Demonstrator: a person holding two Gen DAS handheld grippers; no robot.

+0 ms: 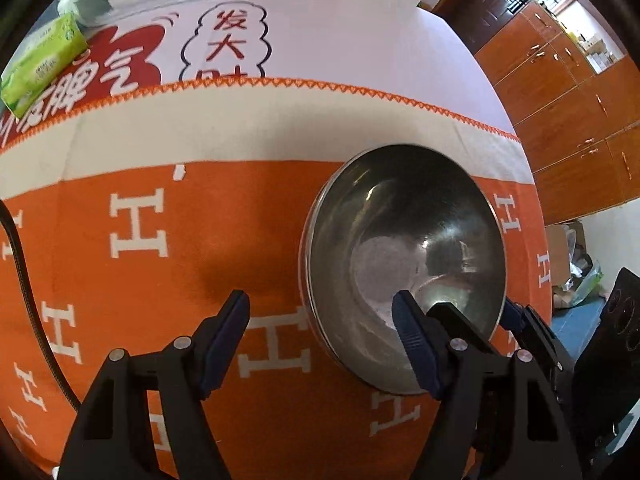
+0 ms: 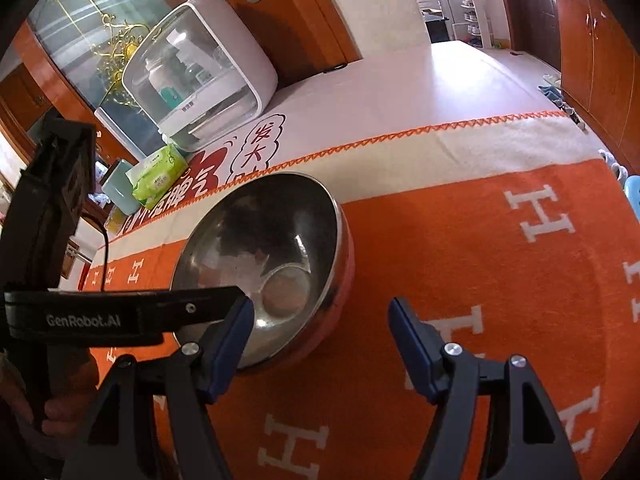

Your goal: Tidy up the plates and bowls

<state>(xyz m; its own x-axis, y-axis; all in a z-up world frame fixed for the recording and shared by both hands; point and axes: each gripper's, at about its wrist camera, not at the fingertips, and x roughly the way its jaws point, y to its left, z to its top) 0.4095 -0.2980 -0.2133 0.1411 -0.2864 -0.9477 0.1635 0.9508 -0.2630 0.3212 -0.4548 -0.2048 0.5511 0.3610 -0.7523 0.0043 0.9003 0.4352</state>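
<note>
One steel bowl (image 1: 404,264) sits right of centre in the left wrist view, on the orange blanket (image 1: 160,260). Two grippers flank it: the left gripper (image 1: 320,316), jaws apart, straddles its near rim; the right gripper (image 2: 320,320), jaws apart, holds nothing. One green tissue pack (image 1: 44,68) lies upper left.

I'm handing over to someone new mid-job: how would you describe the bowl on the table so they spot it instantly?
Start at the orange blanket with white H letters that covers the table. Near its cream border, in front of the white countertop appliance and the green tissue pack, sits the steel bowl, upright and empty. It is the only shiny metal, round dish there; everything near it is cloth, plastic or paper.
</note>
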